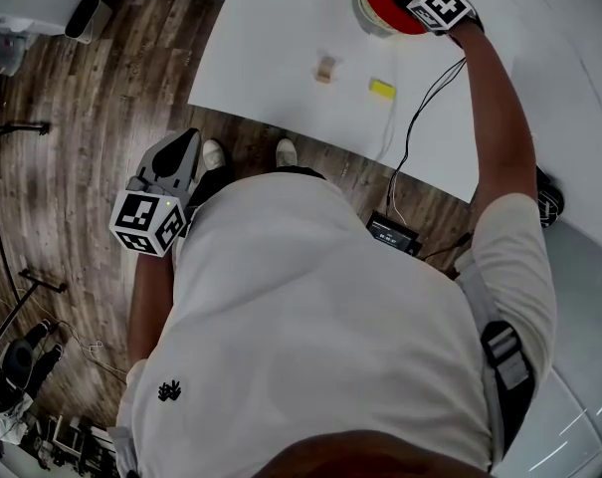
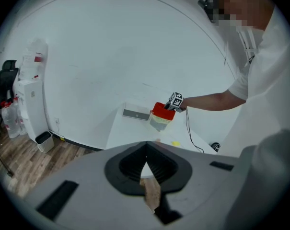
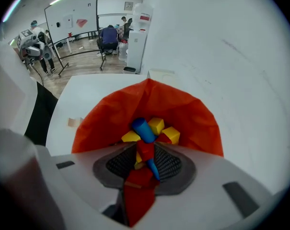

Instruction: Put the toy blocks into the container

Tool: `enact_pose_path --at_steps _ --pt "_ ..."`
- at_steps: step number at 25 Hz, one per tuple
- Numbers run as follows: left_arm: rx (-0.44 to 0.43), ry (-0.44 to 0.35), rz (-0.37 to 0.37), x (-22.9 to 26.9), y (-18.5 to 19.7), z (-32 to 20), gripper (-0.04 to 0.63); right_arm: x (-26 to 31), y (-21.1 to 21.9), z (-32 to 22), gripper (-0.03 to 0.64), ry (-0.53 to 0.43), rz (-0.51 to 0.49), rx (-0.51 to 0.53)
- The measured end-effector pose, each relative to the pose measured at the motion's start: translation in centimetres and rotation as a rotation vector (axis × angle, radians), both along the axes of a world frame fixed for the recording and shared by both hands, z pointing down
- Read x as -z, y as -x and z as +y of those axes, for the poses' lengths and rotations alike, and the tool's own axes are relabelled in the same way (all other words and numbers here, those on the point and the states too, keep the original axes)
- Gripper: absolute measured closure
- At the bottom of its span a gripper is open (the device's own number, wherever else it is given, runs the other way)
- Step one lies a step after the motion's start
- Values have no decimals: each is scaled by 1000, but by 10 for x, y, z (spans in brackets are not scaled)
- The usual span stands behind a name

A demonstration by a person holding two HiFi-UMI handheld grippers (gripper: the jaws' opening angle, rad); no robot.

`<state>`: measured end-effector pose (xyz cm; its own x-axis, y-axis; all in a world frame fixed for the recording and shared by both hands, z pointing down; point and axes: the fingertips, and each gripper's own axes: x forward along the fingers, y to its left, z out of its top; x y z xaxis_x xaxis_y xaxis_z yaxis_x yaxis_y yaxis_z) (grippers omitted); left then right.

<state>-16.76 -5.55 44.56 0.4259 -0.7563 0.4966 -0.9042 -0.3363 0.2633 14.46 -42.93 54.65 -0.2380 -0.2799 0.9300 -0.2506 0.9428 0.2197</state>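
The right gripper (image 3: 145, 156), jaws parted around a red block (image 3: 145, 150), is being held over the red container (image 3: 192, 114) at the table's (image 1: 281, 28) far edge; the left gripper (image 2: 145, 152) is being kept closed, empty.

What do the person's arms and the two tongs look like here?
The left tongs and right tongs have grey bodies with black ribbed pads, each carrying a white cube printed with black square markers. A black cable trails from the right one. The person wears a white short-sleeved shirt.
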Motion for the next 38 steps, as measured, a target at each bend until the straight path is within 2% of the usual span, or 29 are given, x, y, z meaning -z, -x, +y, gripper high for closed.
enact_pose_path --at_steps 6,13,18,21,24,30,34,38 --pt "-40 -26 16 5 5 3 589 36 3 19 518 -57 -47 -25" --pt "-100 -61 41 12 6 -4 589 91 17 46 562 -139 -169 -58" --pt "-137 -73 56 15 7 -7 589 127 32 88 589 -211 -254 -72" --pt "-151 -79 63 21 17 -8 589 138 51 125 589 -212 -324 -82" --pt "-169 -83 62 23 25 -7 589 131 74 166 589 -180 -371 -72" --pt "-209 -82 53 18 38 -5 589 79 102 237 583 -102 -389 -69" --pt "-241 -76 52 19 37 -5 589 41 106 264 566 -40 -356 -64" --pt "-244 -86 48 23 31 -8 589 8 97 267 561 -17 -292 -32"
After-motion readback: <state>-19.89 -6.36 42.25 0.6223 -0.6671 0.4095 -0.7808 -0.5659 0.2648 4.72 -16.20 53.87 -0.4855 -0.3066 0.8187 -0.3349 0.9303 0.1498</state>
